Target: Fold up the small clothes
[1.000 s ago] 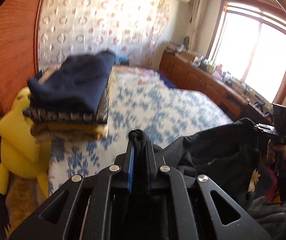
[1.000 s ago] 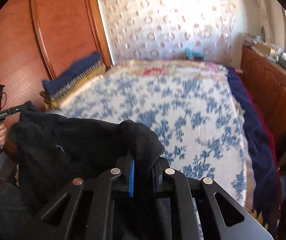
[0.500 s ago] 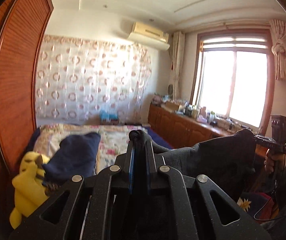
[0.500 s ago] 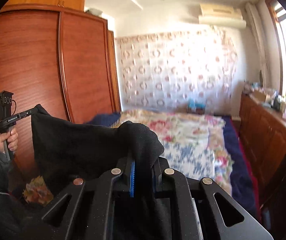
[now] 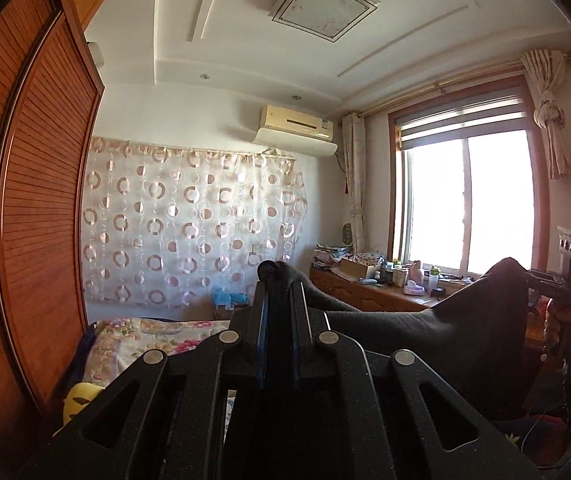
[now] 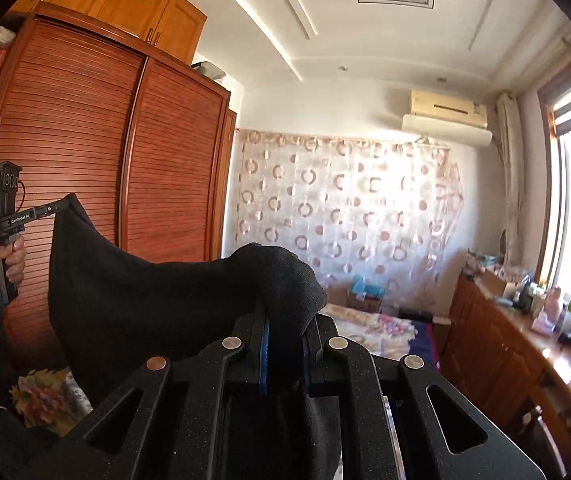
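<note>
Black knit garment (image 6: 133, 296) spans between our tongs: left gripper (image 5: 279, 280) and right gripper (image 6: 285, 312) each clamp one top corner. Its long axis runs level, from frame centre to the right edge in the left view, with the bed (image 5: 157, 332) below at lower left.

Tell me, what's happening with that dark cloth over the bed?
A person is holding a black garment stretched in the air between two hand-held tools. The left tool pinches one corner and the right tool pinches the other, both shut on the fabric. The garment hangs above the floral bed, not yet laid down for folding.
</note>
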